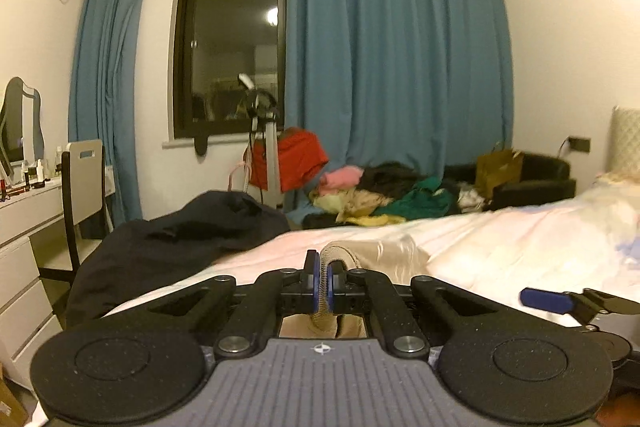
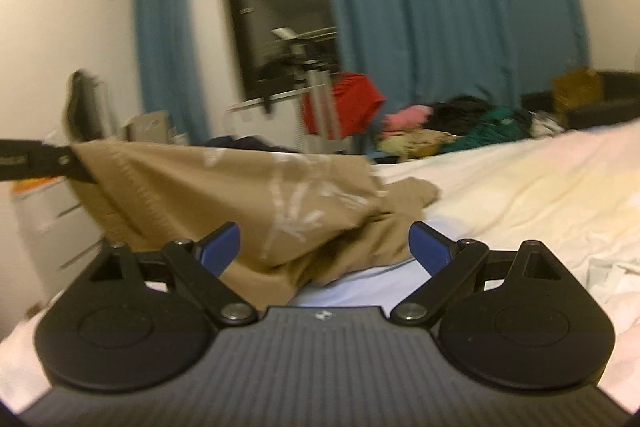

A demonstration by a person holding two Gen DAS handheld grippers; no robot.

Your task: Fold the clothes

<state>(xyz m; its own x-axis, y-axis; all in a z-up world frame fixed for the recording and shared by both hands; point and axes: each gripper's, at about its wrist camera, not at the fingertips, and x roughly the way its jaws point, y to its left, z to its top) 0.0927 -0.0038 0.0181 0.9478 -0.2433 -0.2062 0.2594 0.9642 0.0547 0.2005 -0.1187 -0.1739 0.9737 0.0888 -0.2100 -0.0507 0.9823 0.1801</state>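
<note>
A tan garment point(image 2: 240, 195) with a pale leafy print lies partly lifted over the white bed point(image 2: 520, 195). My left gripper point(image 1: 324, 279) is shut on the garment's ribbed hem point(image 1: 332, 255), which loops up between the blue pads. In the right wrist view that left gripper point(image 2: 76, 163) pulls the garment's corner up at the far left, stretching the cloth. My right gripper point(image 2: 324, 247) stands open just in front of the garment's lower folds, with cloth lying between its fingers but not pinched. One blue fingertip of the right gripper point(image 1: 546, 301) shows at the lower right of the left wrist view.
A dark garment point(image 1: 176, 243) lies heaped on the bed's left side. A pile of mixed clothes point(image 1: 384, 195) sits beyond the bed under the blue curtains point(image 1: 400, 47). A white dresser point(image 1: 24, 227) with a chair point(image 1: 80, 187) stands left. A black armchair point(image 1: 532, 179) is at the back right.
</note>
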